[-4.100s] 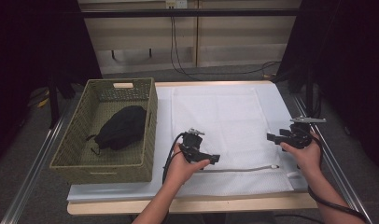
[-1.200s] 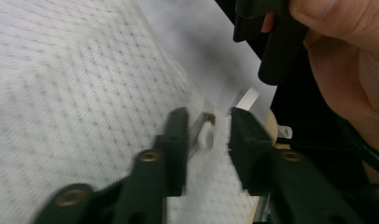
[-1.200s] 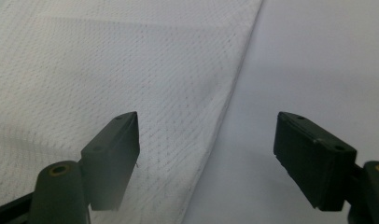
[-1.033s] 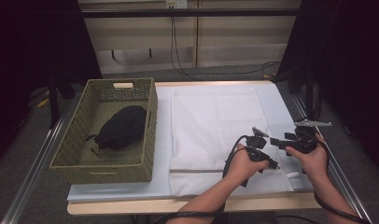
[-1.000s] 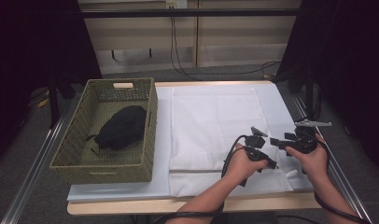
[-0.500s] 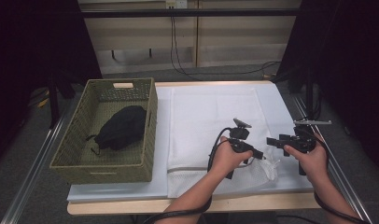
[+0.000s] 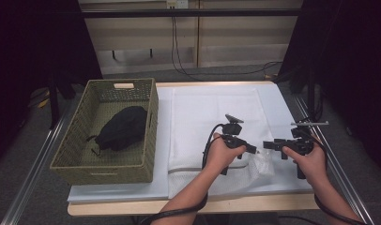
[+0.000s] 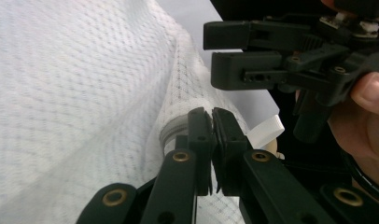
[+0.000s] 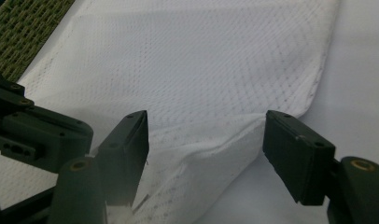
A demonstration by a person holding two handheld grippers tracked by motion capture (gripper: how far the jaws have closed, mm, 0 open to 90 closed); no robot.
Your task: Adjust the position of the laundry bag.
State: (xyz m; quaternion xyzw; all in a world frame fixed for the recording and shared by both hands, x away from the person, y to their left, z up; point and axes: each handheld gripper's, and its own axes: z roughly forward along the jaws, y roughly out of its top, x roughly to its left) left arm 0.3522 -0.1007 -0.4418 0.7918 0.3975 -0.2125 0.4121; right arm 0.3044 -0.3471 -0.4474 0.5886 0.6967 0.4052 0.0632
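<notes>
A white mesh bag (image 7: 212, 126) lies flat on the white-covered table (image 7: 282, 108). Its front right corner (image 7: 260, 165) is bunched and lifted. My left gripper (image 7: 248, 151) is shut on the mesh bag's (image 8: 85, 84) fabric at that corner, its jaws pressed together, with a small white tab (image 8: 264, 132) beside them. My right gripper (image 7: 268, 145) stands open just right of it, jaws wide apart around the raised corner of the bag (image 9: 201, 70) without touching it. In the right gripper view, the left gripper (image 9: 33, 135) sits at the left edge.
A woven green basket (image 7: 76, 164) holding a black garment (image 7: 120, 127) stands on the left of the table. The table's front edge runs close under both hands. A metal rail (image 7: 339, 173) borders the right side.
My left gripper has moved left and a little away from the front edge, and the bag's front right corner has bunched up and lifted with it. The right gripper has barely moved.
</notes>
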